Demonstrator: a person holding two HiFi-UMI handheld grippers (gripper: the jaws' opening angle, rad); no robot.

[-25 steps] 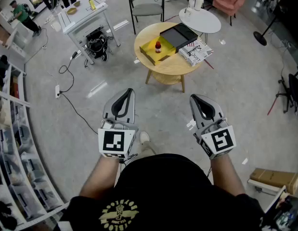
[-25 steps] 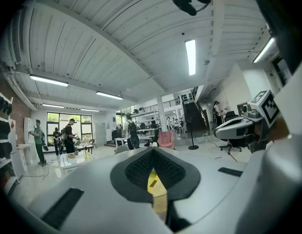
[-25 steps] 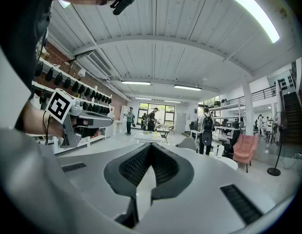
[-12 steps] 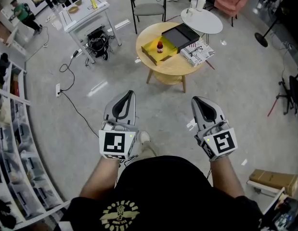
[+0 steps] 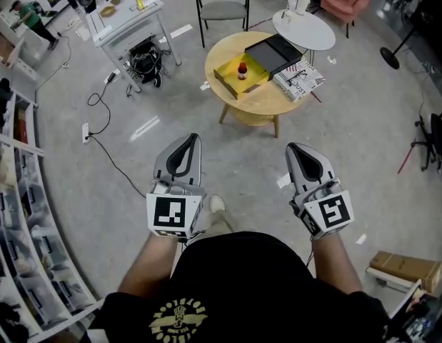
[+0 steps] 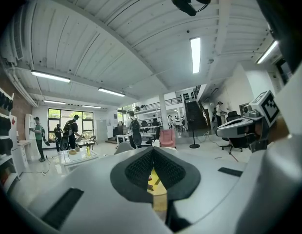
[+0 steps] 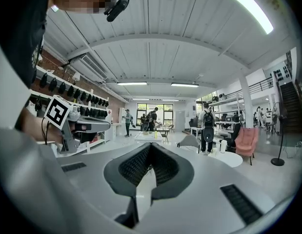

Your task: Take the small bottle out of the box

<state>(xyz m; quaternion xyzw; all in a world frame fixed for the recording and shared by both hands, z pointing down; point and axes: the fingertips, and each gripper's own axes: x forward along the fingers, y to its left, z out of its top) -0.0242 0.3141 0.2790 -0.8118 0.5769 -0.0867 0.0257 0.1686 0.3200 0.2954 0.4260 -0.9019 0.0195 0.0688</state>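
Approach phase, with nothing gripped yet.

**Head view.** The left gripper (image 5: pixel 189 138) and the right gripper (image 5: pixel 293 148) are held side by side in front of the person's body, both pointing towards the round wooden table (image 5: pixel 255 104), which stands well apart from them across open floor. On that table sits the yellow box (image 5: pixel 225 76), open at the top. The small bottle (image 5: pixel 242 69) stands upright inside it, red cap uppermost. A black lid (image 5: pixel 272 53) lies just beside the box, with a printed paper (image 5: pixel 300 81) next to it. A white side table (image 5: pixel 308 32) and a grey chair (image 5: pixel 222 6) stand behind.

**Left gripper view.** The jaws of the left gripper (image 6: pixel 153 150) are closed tip to tip and hold nothing. Through the slot below the tips, the yellow box shows far ahead on the wooden table top, so this gripper is roughly lined up with it.

**Right gripper view.** The jaws of the right gripper (image 7: pixel 150 146) are fully closed, pads meeting at the tips, with nothing between them. The left gripper appears at the left edge. This view looks past the wooden table to the white side table and a pink armchair (image 7: pixel 246 145) beyond.

**Step in hand.** The bottle is untouched in the box, so the task is judged to be at its start.

**Next move.** Both grippers need to reach the wooden table. One gripper must then open its jaws wider than the bottle and descend into the box around the body below the cap. It closes there and lifts straight up, clear of the box walls. The other gripper may need to steady the box.
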